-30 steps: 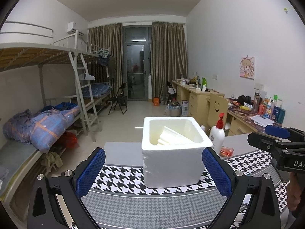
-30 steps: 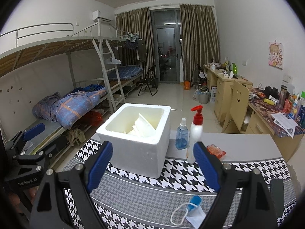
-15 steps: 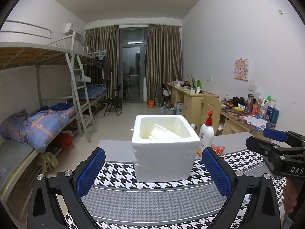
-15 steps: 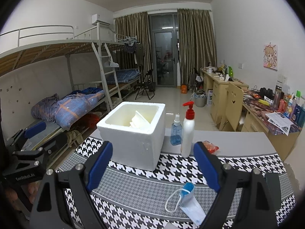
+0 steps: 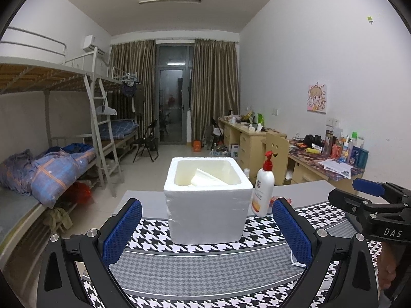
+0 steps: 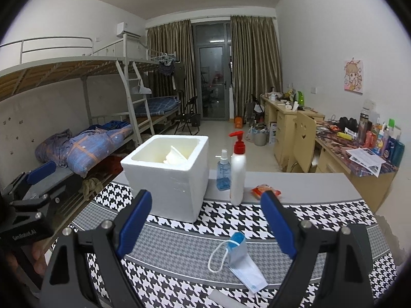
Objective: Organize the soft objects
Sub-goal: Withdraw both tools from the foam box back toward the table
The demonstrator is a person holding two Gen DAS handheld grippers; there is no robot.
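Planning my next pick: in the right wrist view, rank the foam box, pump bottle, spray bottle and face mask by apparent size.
1. foam box
2. pump bottle and face mask: similar; the mask lies nearer the camera, so unsure
3. spray bottle

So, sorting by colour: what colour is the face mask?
Light blue face mask with white loops; right wrist view.

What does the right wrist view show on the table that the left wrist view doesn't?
Right wrist only: the face mask lying flat on the houndstooth cloth, seen whole, and the blue spray bottle. Left wrist only: nothing extra on the table, just a sliver of mask. Both: foam box, pump bottle, both grippers open and empty.
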